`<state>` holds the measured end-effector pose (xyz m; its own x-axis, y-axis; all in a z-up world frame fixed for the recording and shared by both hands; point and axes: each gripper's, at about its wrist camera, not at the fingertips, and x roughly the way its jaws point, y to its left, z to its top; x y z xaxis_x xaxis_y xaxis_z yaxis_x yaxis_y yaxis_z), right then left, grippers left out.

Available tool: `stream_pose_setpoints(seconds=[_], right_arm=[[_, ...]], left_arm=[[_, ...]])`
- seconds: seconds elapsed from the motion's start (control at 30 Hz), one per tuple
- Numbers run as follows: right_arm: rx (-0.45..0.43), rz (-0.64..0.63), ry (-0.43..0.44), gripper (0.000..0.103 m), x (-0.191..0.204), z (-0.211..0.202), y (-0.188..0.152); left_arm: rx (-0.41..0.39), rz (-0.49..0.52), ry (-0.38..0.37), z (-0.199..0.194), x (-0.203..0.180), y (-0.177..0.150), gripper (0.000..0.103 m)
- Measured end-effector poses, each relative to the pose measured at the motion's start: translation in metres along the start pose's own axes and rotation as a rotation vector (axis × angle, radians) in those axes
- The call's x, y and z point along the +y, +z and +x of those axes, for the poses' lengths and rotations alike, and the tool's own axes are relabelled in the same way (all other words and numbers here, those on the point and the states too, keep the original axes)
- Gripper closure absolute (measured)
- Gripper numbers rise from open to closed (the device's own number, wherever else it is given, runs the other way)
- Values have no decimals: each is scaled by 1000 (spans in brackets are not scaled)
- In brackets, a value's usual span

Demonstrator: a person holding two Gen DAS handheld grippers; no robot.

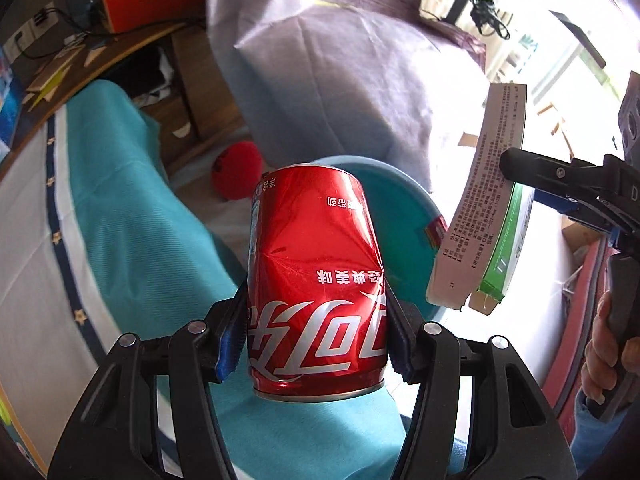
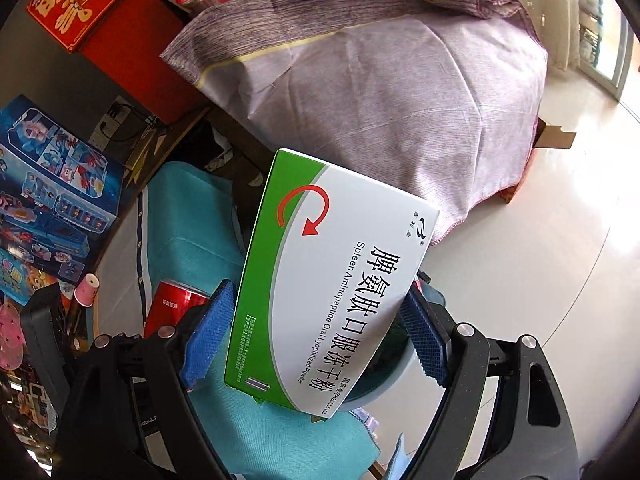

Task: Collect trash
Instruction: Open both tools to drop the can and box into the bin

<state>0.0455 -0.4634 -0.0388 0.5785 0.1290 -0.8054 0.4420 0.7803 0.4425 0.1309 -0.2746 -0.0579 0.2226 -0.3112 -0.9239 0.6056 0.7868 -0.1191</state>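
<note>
Holding one piece of trash in each gripper above the teal cloth (image 1: 132, 232).

I see my left gripper (image 1: 316, 336) pinching a dented red can (image 1: 316, 276) across its lower body, both blue pads pressed to its sides, the can's printing upside down from this camera. My right gripper (image 2: 316, 336) clamps a white-and-green medicine box (image 2: 320, 292) between its blue pads (image 2: 208, 332), the box tilted with its green end up and left. From the left wrist view, the same box (image 1: 488, 200) hangs just right of the can, apart from it, with a hand (image 1: 604, 352) on that gripper's grip. A teal basin (image 1: 404, 216) sits behind the can; a large purple-covered bundle (image 2: 392, 96) lies beyond both.
</note>
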Motion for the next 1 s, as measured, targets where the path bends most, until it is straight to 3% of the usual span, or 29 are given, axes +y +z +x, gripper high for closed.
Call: stream_pose_setpoints(seconds=[0.1, 0.23, 0.43, 0.63, 1.0], right_arm=[[7, 13, -6, 25, -6, 4, 2], [16, 12, -18, 25, -8, 10, 3], [35, -4, -27, 25, -2, 21, 1], [73, -21, -47, 24, 1, 33, -3], [140, 19, -75, 20, 2, 42, -13]], left_arm=[[32, 10, 1, 14, -6, 3, 42], [52, 9, 14, 24, -5, 3, 27], [53, -20, 21, 23, 8, -1, 17], [56, -37, 22, 22, 16, -7, 10], [74, -52, 3, 20, 24, -19, 8]])
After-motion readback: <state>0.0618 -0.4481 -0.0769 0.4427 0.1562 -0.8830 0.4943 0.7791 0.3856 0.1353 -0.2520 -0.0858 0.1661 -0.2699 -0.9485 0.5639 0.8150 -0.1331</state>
